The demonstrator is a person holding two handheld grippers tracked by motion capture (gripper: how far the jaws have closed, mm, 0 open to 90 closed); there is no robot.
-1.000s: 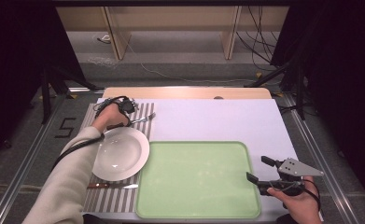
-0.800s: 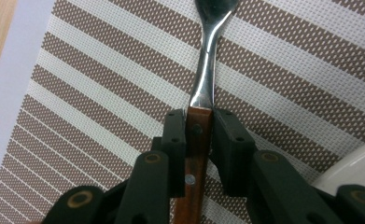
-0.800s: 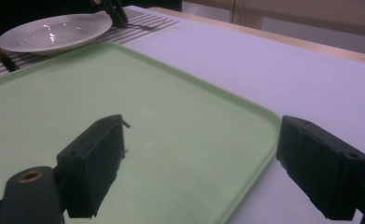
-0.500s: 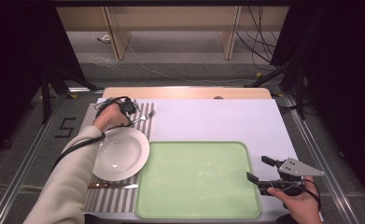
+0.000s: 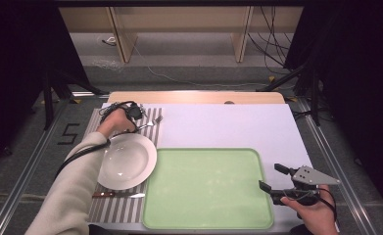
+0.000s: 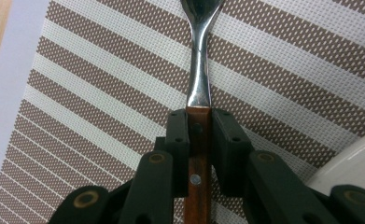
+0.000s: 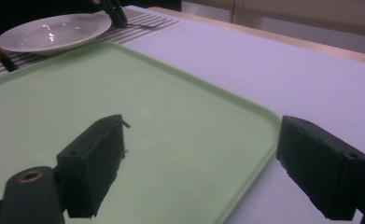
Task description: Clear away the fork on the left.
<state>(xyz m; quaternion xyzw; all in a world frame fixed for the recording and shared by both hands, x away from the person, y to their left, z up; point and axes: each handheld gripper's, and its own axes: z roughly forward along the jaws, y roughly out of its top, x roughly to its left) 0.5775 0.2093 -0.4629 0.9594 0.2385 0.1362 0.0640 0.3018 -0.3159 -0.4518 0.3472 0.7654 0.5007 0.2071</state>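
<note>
A fork [image 5: 152,122] with a wooden handle lies on the striped placemat [image 5: 114,211] beyond the white plate [image 5: 125,160]. My left gripper [image 5: 134,113] has just been closing and is shut on that handle. In the left gripper view the two black jaws clamp the brown handle at the left gripper [image 6: 199,114], and the fork's steel neck [image 6: 199,74] runs up over the placemat [image 6: 101,93]. My right gripper [image 5: 269,176] stands open, with nothing in it, over the right edge of the green tray [image 5: 206,188]. In the right gripper view the right gripper [image 7: 201,135] hangs above the tray [image 7: 124,84].
A knife [image 5: 118,195] with a brown handle lies on the placemat in front of the plate. White table covering stretches behind and right of the tray. The plate [image 7: 54,31] and the left gripper [image 7: 117,16] sit far off in the right gripper view. The plate's rim [image 6: 357,163] is close by the left jaws.
</note>
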